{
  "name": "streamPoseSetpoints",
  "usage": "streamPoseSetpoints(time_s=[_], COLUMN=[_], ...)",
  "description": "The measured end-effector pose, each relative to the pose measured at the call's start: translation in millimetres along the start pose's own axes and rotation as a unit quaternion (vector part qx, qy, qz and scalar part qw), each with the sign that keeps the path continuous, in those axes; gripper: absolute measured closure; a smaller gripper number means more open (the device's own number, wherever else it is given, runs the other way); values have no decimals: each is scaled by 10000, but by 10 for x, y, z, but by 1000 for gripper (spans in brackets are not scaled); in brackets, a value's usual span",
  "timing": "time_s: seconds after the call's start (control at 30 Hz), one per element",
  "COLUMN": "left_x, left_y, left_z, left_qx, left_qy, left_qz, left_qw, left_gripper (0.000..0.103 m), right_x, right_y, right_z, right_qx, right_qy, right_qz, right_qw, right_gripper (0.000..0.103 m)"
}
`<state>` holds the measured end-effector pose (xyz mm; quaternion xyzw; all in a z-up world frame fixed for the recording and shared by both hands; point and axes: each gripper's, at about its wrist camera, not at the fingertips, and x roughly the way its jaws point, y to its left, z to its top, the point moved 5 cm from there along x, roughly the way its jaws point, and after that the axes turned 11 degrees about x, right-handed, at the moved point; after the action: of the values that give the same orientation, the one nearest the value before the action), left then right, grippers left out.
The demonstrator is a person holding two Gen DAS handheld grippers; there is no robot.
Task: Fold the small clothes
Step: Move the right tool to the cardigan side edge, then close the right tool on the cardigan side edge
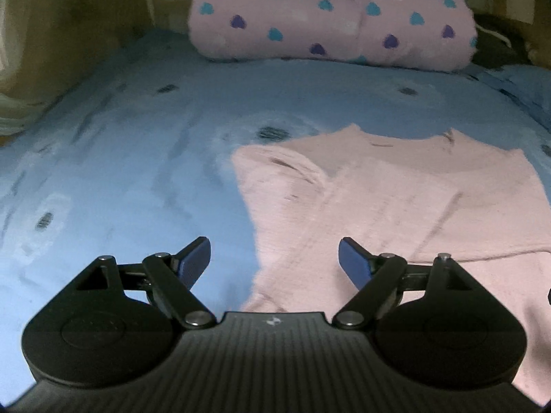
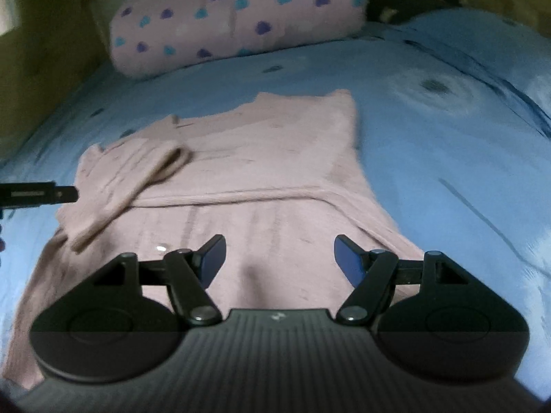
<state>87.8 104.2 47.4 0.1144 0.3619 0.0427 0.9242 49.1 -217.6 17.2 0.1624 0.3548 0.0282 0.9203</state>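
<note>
- the left tool [image 1: 274,262] is seen with its blue pads [image 1: 194,261] spread wide and nothing between them; it is held low over the near left edge of the garment, where pink cloth meets blue sheet.
- the right tool [image 2: 279,260] is likewise parted and empty — it is held over the near part of the garment, with pink cloth showing in the gap between the fingers.
- the pink knitted garment [image 1: 396,199] [image 2: 261,172] is laid flat on the bed sheet [image 1: 120,172] [image 2: 447,158], neckline toward the far end.
- one sleeve [image 2: 137,179] is seen folded inward across the chest on the left side; a straight horizontal crease is seen running across the body just beyond the right tool.
- a dark part of the left tool is caught at the left edge of the right wrist view, beside the folded sleeve.
- farther off, a lilac pillow [image 1: 330,13] [image 2: 234,20] printed with purple and teal hearts is propped at the head of the bed, well apart from the garment.
- both views are softened by blur, so fine detail of the knit cannot be told.
</note>
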Motion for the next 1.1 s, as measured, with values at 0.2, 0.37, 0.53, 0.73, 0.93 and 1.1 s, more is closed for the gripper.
streamPoseSetpoints(time_s=[0.2,0.37,0.53,0.73,0.93,1.1], left_x=[44,20,2,149,169,166], left_y=[171,325,537,702,815,866], left_z=[-92,-83,-123,-302,-379,-392], left_qx=[185,-77,-574,-1084,-1587,-1811], left_qy=[-142,-208,-42,505,590,605], left_qz=[252,431,97,-106,-457,-425], left_qw=[9994,9988,9983,9928,9845,9807], left_gripper=[18,18,18,18,18,18], right_x=[240,465,677,809,878,1015], right_y=[612,1141,1495,1852,2151,2279], right_z=[100,105,12,-200,-298,-434], right_qx=[-661,-1285,-1446,-1612,-1708,-2272], right_qy=[267,403,690,897,942,847], right_qz=[223,462,764,1233,1722,1480], right_qw=[9972,9898,9841,9751,9656,9588], right_gripper=[31,32,32,32,32,38])
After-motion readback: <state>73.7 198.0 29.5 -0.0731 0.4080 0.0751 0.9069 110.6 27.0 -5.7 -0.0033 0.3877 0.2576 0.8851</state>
